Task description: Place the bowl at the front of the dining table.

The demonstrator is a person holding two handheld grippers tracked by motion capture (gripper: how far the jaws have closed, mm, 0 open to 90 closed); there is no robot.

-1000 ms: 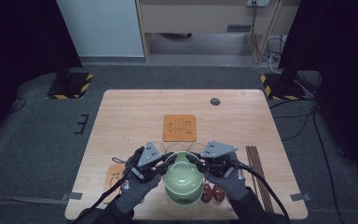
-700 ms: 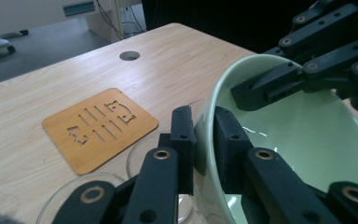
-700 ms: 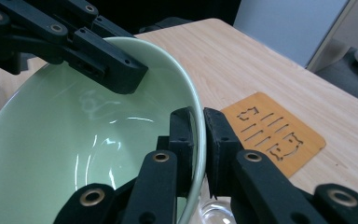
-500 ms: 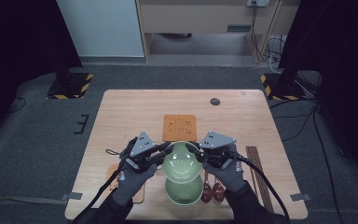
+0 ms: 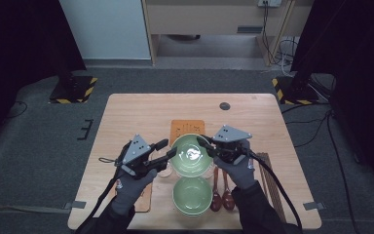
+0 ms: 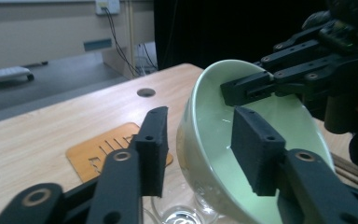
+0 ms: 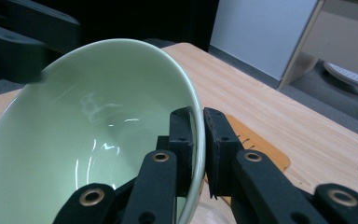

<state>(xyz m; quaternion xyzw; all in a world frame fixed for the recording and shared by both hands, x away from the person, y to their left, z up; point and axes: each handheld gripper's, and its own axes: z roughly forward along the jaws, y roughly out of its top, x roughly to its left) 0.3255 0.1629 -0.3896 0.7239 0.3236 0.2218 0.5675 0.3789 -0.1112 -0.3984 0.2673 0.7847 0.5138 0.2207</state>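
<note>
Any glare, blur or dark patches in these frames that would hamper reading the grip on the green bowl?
High view: dark surroundings, table evenly lit, small glint inside the lifted bowl. Left gripper view: near jaws soft, bowl rim sharp, black backdrop behind. Right gripper view: streaky ceiling reflections inside the bowl, yet the right gripper reads clearly, pinching the rim.

I see a second green bowl (image 5: 192, 196) near the table's (image 5: 126, 117) near edge, two brown spoons (image 5: 221, 195) just right of it, what may be dark chopsticks (image 5: 271, 180) toward the right edge, and an orange coaster (image 5: 185, 127) mid-table.
</note>
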